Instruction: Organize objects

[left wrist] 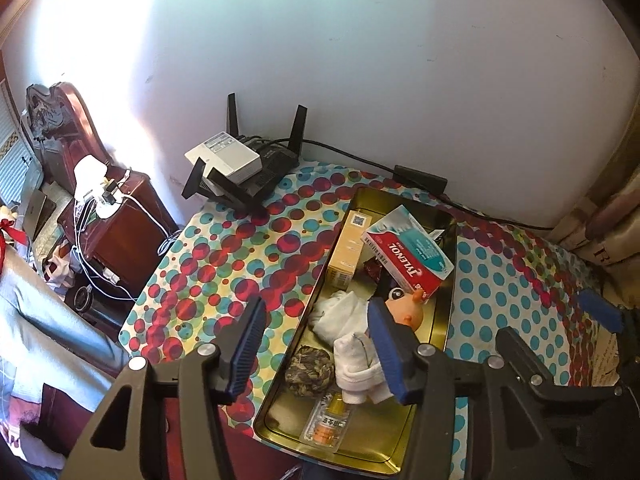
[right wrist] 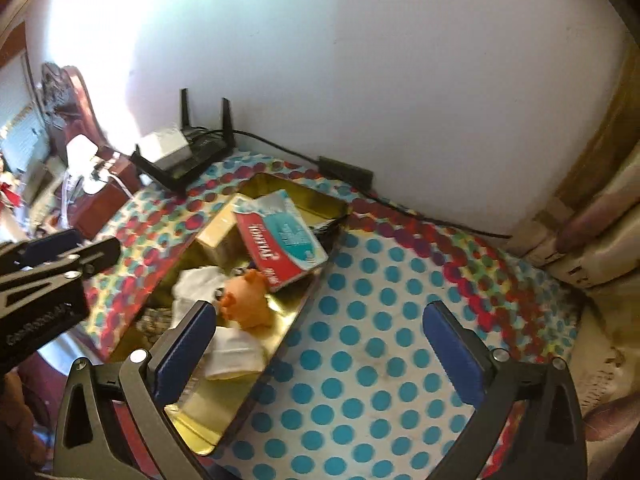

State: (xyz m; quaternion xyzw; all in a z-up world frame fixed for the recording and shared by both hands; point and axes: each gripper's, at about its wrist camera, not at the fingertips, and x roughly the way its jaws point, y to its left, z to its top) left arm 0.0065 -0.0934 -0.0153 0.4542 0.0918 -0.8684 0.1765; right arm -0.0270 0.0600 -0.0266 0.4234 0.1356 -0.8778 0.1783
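Both claws are spread wide and hold nothing: the left claw (left wrist: 316,344) hovers over the gold tin tray (left wrist: 447,312), the right claw (right wrist: 320,344) over the dotted tabletop (right wrist: 380,360) just beside it. In the tray lie a Tylenol box (left wrist: 408,256), a yellow box (left wrist: 346,254), white socks (left wrist: 352,356) and an orange toy figure (right wrist: 248,300).

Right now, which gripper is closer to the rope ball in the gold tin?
Left. The left gripper hangs open almost directly above the rope ball in the gold tin; the right gripper is open over the dotted cloth beside the tin.
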